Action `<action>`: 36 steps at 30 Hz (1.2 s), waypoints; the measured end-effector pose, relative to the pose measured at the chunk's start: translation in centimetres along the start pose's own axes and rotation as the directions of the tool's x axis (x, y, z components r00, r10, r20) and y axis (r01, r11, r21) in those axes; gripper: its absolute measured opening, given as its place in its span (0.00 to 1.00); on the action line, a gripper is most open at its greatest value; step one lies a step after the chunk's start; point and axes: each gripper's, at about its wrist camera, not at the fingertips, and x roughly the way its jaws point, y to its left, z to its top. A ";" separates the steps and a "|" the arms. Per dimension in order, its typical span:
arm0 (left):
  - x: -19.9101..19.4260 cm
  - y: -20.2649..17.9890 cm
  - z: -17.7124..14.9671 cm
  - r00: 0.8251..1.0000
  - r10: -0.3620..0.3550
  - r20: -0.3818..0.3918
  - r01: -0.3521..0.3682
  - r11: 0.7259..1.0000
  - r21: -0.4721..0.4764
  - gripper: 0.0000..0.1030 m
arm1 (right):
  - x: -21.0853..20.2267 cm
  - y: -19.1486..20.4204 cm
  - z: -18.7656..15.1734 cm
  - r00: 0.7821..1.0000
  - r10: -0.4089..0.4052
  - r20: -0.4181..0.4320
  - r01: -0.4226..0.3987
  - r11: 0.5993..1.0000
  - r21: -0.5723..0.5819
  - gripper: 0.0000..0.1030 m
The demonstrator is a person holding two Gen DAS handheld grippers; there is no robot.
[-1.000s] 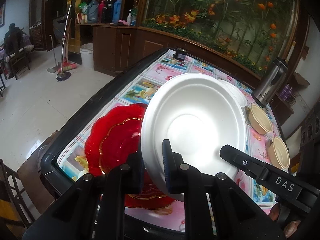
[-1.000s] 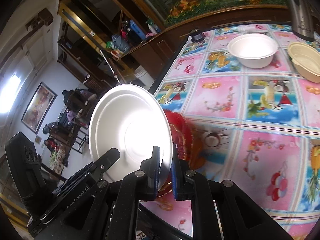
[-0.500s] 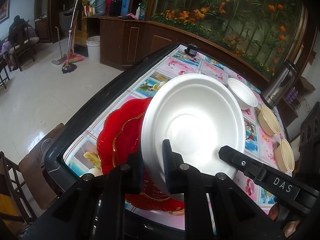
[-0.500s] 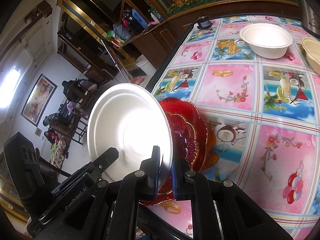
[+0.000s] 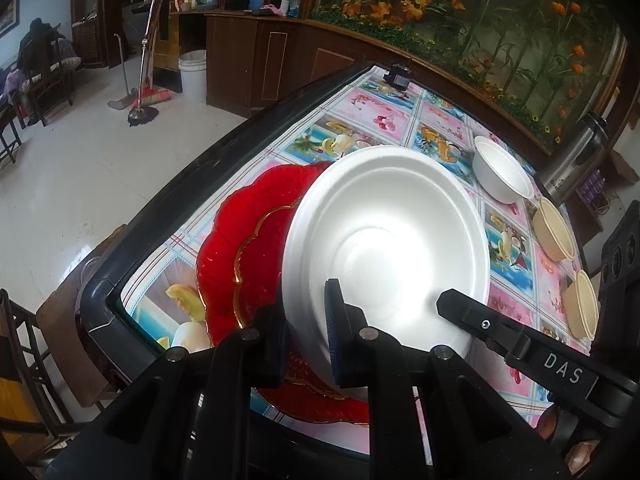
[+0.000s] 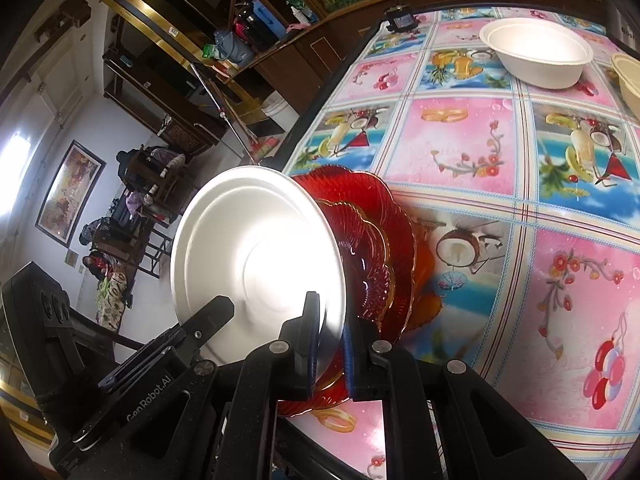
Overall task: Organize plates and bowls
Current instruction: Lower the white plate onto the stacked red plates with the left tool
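Observation:
Both grippers are shut on the rim of one white foam plate (image 5: 384, 240), held tilted just above a stack of red glass plates (image 5: 248, 248) at the table's near corner. My left gripper (image 5: 308, 320) clamps the near rim. My right gripper (image 6: 330, 328) clamps the same white plate (image 6: 256, 264), with the red plates (image 6: 372, 252) right beneath it. A white bowl (image 5: 502, 174) stands farther back on the table; it also shows in the right wrist view (image 6: 538, 52). Two beige bowls (image 5: 554, 232) stand along the right side.
The table has a fruit-print cloth (image 6: 500, 152) and a dark raised edge (image 5: 224, 148). A steel thermos (image 5: 576, 160) stands at the far right. A small dark object (image 5: 398, 76) sits at the far corner. Chairs (image 5: 24, 360) and open floor lie left.
Both grippers have carried the white plate down and forward toward the red plates. The white bowl has come into fuller view behind the plate.

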 end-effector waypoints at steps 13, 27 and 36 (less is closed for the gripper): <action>0.0 0.3 -0.2 1.000 0.007 -0.010 -0.007 1.000 -0.002 0.13 | 1.5 -0.1 0.3 1.000 -0.010 -0.025 0.010 1.000 0.002 0.10; -0.1 1.2 -0.4 1.000 0.012 -0.023 -0.012 1.000 -0.017 0.13 | 1.9 0.1 0.1 0.999 -0.013 -0.038 0.013 1.000 -0.004 0.10; -0.2 1.3 -0.3 1.000 0.011 -0.025 -0.012 1.000 -0.013 0.13 | 1.9 0.1 0.1 0.999 -0.016 -0.047 0.016 1.000 -0.003 0.10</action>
